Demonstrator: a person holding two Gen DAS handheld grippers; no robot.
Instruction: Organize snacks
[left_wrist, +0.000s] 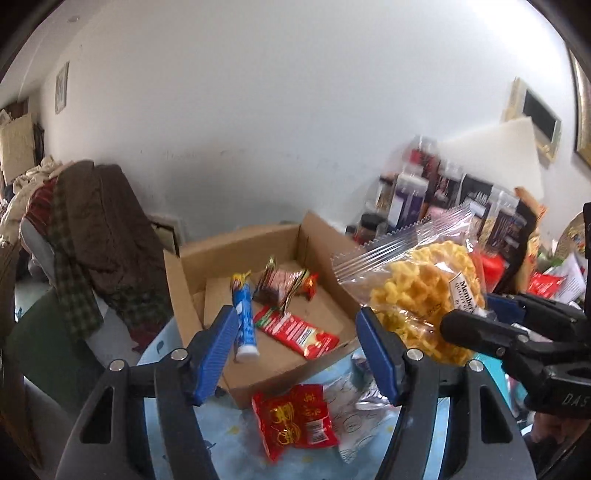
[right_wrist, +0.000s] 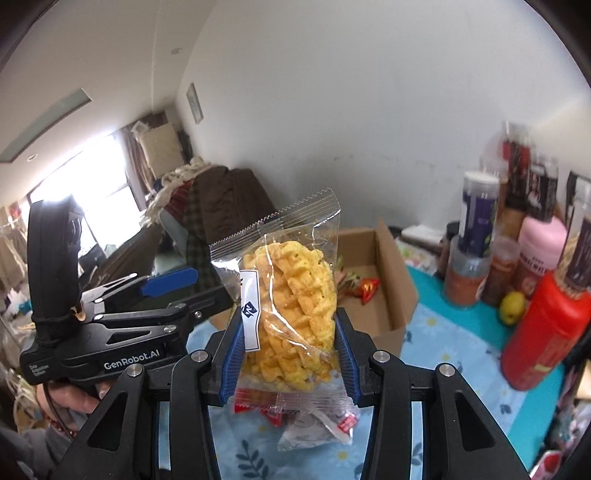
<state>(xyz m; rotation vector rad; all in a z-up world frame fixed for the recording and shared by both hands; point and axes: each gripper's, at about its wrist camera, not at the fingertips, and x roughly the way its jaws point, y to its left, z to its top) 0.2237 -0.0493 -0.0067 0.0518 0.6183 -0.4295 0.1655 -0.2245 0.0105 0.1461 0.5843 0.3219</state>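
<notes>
Blue pads of the right gripper (right_wrist: 290, 341) clamp a clear bag of yellow lattice crackers (right_wrist: 291, 295), while the left gripper (left_wrist: 295, 347) hangs parted and empty above the cardboard box (left_wrist: 236, 243).

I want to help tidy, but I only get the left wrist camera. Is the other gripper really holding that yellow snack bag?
Observer: Yes. In the right wrist view, the right gripper is shut on the yellow snack bag, with a pad pressing on each side.
Operator: What's near the jars? They're blurry for me.
Observer: A small yellow fruit sits on the cloth beside a big red bottle.
Operator: Can you see who's holding my gripper?
Observer: Only a hand, gripping the handle of the left gripper from below.
</notes>
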